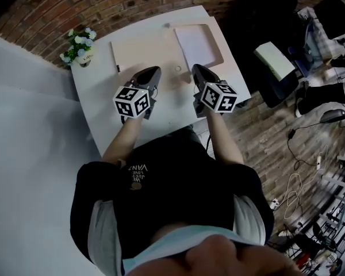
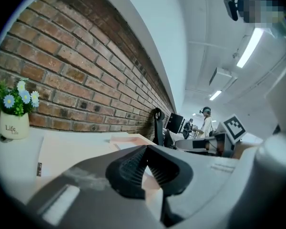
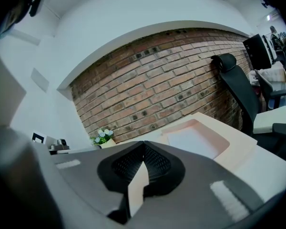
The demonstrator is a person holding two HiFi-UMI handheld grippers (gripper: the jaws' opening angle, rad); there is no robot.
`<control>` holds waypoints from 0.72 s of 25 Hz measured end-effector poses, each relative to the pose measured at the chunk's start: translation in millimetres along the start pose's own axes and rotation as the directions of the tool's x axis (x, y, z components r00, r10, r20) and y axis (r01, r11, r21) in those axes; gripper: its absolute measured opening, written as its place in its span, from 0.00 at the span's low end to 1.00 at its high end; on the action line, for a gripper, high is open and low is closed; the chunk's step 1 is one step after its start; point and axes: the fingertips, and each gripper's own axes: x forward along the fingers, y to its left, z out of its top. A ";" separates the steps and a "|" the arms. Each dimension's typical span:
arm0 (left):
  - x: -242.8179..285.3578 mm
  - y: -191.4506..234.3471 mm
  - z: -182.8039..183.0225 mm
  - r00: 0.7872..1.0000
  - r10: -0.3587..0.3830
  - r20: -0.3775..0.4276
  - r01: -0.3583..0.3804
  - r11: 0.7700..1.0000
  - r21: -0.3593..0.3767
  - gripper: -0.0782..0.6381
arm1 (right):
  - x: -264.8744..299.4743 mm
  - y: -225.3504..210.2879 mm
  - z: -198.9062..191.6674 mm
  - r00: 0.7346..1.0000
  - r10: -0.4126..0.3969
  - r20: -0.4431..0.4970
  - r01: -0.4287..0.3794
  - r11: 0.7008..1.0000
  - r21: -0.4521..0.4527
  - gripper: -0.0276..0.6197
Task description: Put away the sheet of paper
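So: both hand-held grippers are pressed together and empty, and the sheet is in the tray ahead.

Nearest you, the left hand-held gripper (image 1: pixel 154 72) and the right hand-held gripper (image 1: pixel 196 70) hang side by side over the bench (image 1: pixel 98 99), each with its pads meeting at the tips and nothing pinched between them. Just beyond the right one, slightly to its right, sits the beige tray (image 1: pixel 218 37). The sheet of paper (image 1: pixel 196 46) lies flat inside it, its long axis running away from you toward the brick wall. Your right hand is clearly the nearer one. Ahead of the left one lies a bare beige board (image 1: pixel 142 53), and farther left, at the bench's back corner, stands a small flower pot (image 1: pixel 80 50). The paper looks put away, so I judge that no fresh grasp is called for.
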 end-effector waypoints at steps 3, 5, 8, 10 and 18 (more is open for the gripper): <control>-4.0 -1.2 -0.4 1.000 -0.009 -0.002 0.009 1.000 0.016 0.11 | -2.7 3.0 -3.4 1.000 -0.010 0.006 0.010 1.000 -0.002 0.05; -6.5 -1.7 -0.4 1.000 -0.015 0.000 0.015 1.000 0.020 0.11 | -4.2 4.9 -4.9 1.000 -0.014 0.011 0.014 1.000 -0.002 0.05; -10.4 -1.3 -0.9 1.000 -0.021 0.005 0.021 1.000 0.015 0.11 | -6.9 8.3 -5.5 1.000 -0.015 0.023 0.015 1.000 0.001 0.05; -13.3 -1.1 -2.3 1.000 -0.024 0.000 0.024 0.999 0.023 0.11 | -8.8 11.2 -5.3 0.999 -0.017 0.034 0.017 1.000 0.000 0.05; -25.2 -3.9 -4.9 0.999 -0.043 0.003 0.043 0.999 0.029 0.11 | -19.2 18.9 -10.1 0.998 -0.029 0.055 0.029 1.000 0.005 0.04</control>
